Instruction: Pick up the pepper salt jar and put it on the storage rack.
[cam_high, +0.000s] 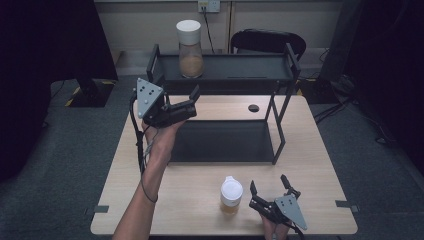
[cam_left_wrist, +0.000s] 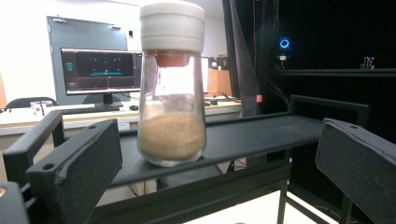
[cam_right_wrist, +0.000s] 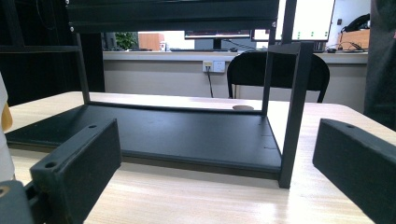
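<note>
We are holding our left gripper (cam_high: 186, 102), jaws apart, before the sand-filled jar (cam_high: 190, 50) standing on the rack's top shelf (cam_high: 240, 67), while our right gripper (cam_high: 270, 187) is resting spread beside the second jar (cam_high: 231, 196), which we judge not yet shelved.

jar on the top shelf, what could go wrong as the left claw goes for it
The jar is tall and narrow and stands near the shelf's left end, so a bump from one open left claw finger could tip it. The glass looks smooth, so it might slip in a grip under the white lid.
</note>
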